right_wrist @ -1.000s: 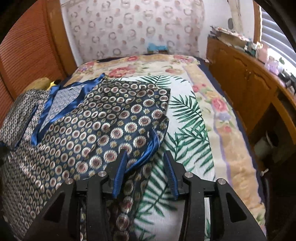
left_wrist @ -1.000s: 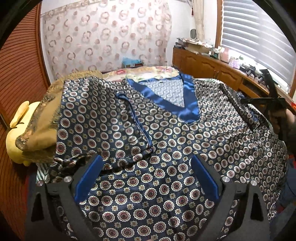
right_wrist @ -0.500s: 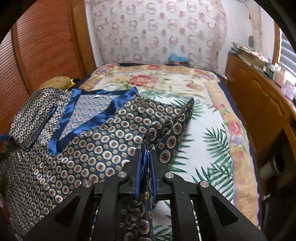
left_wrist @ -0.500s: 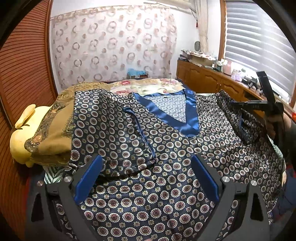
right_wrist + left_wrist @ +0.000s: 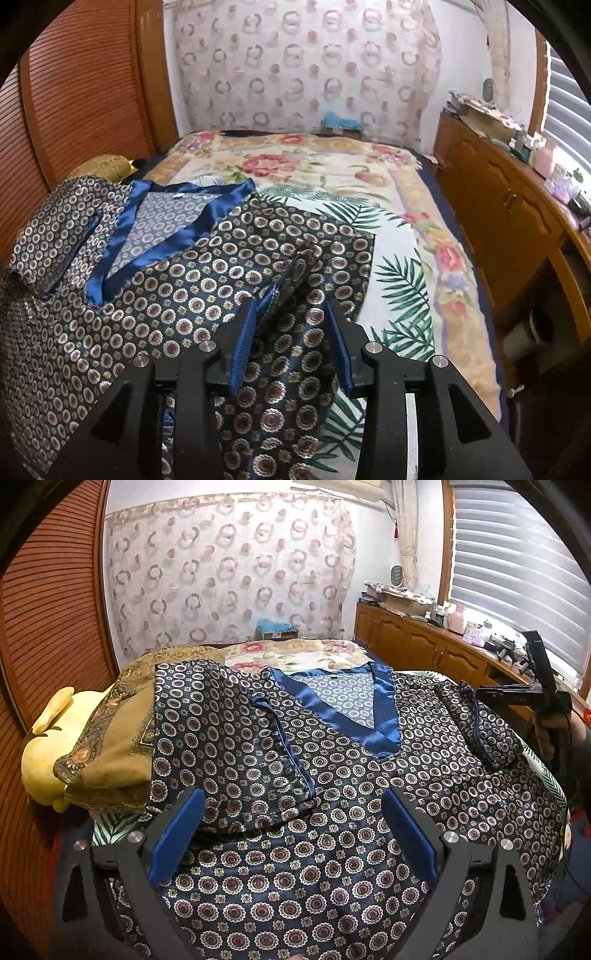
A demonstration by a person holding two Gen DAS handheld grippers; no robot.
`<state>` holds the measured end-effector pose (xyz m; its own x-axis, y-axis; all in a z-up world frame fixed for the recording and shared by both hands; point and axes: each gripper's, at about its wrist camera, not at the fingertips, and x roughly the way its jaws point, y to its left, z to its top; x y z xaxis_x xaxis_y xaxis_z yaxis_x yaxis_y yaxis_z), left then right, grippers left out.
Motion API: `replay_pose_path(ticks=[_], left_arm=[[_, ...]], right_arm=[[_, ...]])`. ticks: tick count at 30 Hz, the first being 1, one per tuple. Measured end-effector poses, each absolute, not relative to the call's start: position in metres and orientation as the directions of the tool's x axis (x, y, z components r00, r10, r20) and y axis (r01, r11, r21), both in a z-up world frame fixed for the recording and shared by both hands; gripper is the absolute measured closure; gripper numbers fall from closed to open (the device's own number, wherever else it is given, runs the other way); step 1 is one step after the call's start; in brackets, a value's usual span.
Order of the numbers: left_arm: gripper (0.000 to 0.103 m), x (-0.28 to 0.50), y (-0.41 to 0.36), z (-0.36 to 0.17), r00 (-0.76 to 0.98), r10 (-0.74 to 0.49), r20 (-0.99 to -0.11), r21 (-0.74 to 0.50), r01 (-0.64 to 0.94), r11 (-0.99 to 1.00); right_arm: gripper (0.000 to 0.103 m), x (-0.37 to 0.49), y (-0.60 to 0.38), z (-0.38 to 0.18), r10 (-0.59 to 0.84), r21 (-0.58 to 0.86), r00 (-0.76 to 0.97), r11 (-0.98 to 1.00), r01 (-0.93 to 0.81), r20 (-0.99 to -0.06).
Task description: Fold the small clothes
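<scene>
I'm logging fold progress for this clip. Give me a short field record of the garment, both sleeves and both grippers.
garment: patterned top with blue satin V-neck, spread on the bed
left sleeve: folded in over the body
right sleeve: folded in, rumpled
left gripper: open, over the top's front
right gripper: jaws opening, sleeve cloth between them

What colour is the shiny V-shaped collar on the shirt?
The collar is bright satin blue, on a navy shirt with little circles. The left wrist view shows it best.
</scene>
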<state>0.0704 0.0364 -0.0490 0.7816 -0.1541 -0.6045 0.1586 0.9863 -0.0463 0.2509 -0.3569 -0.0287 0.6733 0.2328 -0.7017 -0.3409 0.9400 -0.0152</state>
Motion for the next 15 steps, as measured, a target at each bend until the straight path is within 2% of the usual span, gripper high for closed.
replay_pose_path(ticks=[7, 15], left_arm=[[0.006, 0.073, 0.038, -0.050, 0.780, -0.151, -0.607, -0.050, 0.153, 0.987], [0.006, 0.078, 0.045, -0.055, 0.772, -0.138, -0.621, -0.048, 0.138, 0.989]], right_arm=[[0.063, 0.252, -0.347, -0.037, 0.254, 0.002, 0.650, 0.932, -0.362, -0.717], [0.063, 0.262, -0.302, -0.058, 0.365, 0.118, 0.562, 0.897, -0.426, -0.743]])
